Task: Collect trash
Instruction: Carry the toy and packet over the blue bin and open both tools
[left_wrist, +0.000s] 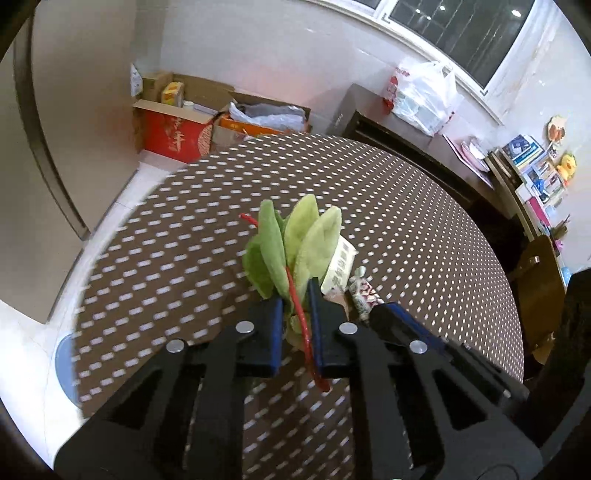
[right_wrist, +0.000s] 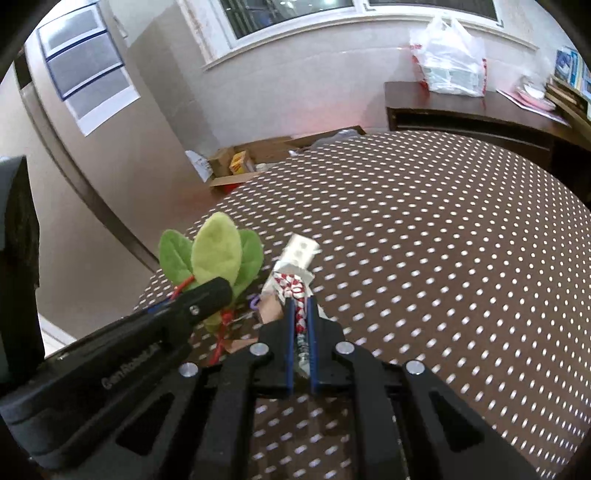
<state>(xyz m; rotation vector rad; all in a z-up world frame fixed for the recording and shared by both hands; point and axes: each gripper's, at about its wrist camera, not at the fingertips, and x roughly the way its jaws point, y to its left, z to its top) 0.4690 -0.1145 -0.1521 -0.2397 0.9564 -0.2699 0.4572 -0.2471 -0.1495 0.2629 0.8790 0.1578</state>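
Two views. Left wrist: left gripper (left_wrist: 297, 317) clamped on plush leaf bunch (left_wrist: 295, 247) by its base with red cord (left_wrist: 301, 317), above dotted tablecloth (left_wrist: 406, 229); thin hold, bunch may slip out. Cardboard boxes (left_wrist: 177, 133) beyond hold packets and plastic. Right wrist: right gripper (right_wrist: 300, 332) clamped on red-white wrapper (right_wrist: 293, 291); white carton (right_wrist: 301, 251) just ahead, likely knocked if swung

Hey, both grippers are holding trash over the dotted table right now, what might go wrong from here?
1. The left gripper pinches the leafy bundle only near its base, along a red tie; the bundle may slip out or the tie pull free.
2. The right gripper clamps a red-and-white wrapper right beside the left one, so the two could bump.
3. A white carton lies just ahead on the table and could get knocked.
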